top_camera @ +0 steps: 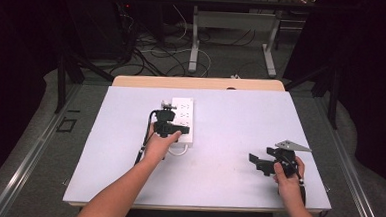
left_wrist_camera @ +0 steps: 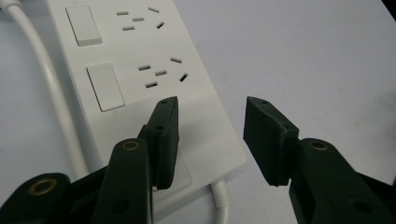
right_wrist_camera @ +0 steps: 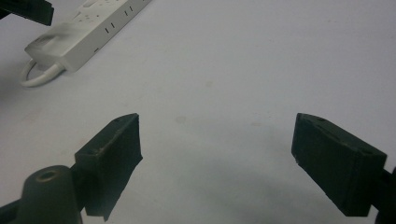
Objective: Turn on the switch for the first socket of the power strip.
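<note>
A white power strip (top_camera: 184, 117) with switches and sockets lies on the white table top (top_camera: 240, 116), left of the middle. Its white cable (top_camera: 179, 150) loops out from the near end. My left gripper (top_camera: 170, 123) hovers open over that near end. In the left gripper view, the left gripper (left_wrist_camera: 211, 105) has one jaw above the power strip (left_wrist_camera: 140, 70) and the other above the bare table beside it. My right gripper (top_camera: 257, 163) is open near the front right, pointing left, with nothing between the jaws. In the right gripper view the right gripper (right_wrist_camera: 218, 121) is wide open, with the power strip (right_wrist_camera: 88, 28) far off.
The table's wooden far edge (top_camera: 197, 82) shows behind the white top. Beyond it, cables (top_camera: 154, 51) lie on the floor by the legs of another table (top_camera: 194, 43). Dark curtains stand on both sides.
</note>
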